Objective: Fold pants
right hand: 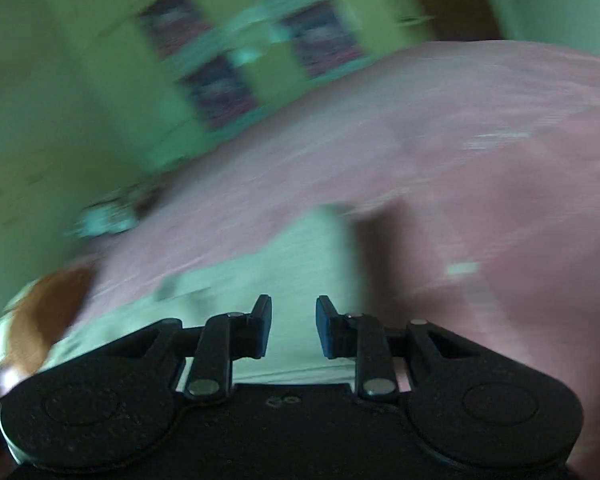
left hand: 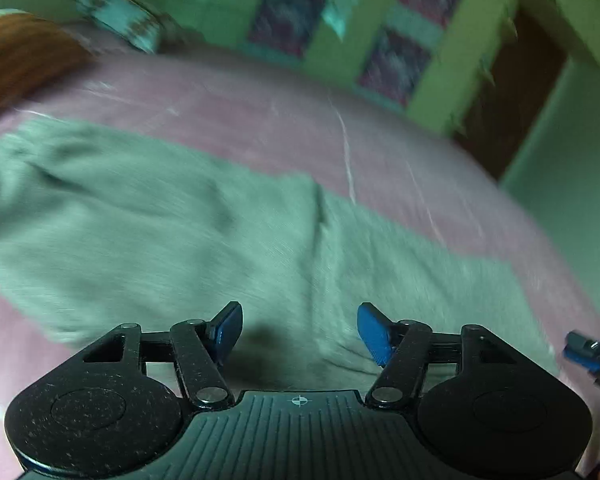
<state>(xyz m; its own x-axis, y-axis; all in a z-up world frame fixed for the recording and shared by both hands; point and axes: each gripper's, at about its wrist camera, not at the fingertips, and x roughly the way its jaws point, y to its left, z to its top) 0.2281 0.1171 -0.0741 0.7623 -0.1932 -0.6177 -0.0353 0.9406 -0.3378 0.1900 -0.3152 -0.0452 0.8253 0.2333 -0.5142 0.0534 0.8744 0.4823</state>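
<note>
— While both sets of tongs hang over the cloth, how do they stand?

— The left gripper (left hand: 300, 330) has its blue pads apart at a middling width, nothing between them, pointing down at the pants (left hand: 172, 216). The right gripper (right hand: 293, 326) has a narrow gap between its pads, and I see only cloth behind the gap, none pinched in it. Both pictures are smeared, so take fine detail with caution.

— And the pants themselves?

— Pale green, spread flat across the pink bedsheet (left hand: 260, 120). In the left view they run from the far left to the near right, with a crease down the middle and a few wrinkles just under the pads. In the right view one squared end (right hand: 324, 232) lies ahead of the tongs, casting a shadow on the sheet beside it.

— How would you expect them to handle?

— Soft and light, I'd judge. Limp cloth that drapes, sags between two holds and drags on the sheet rather than sliding clean. Not fragile. Whether they lie as one layer or doubled I cannot tell.

— Where to take hold?

— At the near edge, one pinch each, well apart, catching every layer at the hem or waistband where the cloth is thickest. A grip in the middle would only bunch it.

— Anything else about?

— An orange-brown pillow (left hand: 16, 56) at the bed's far left, clear of the pants.
</note>
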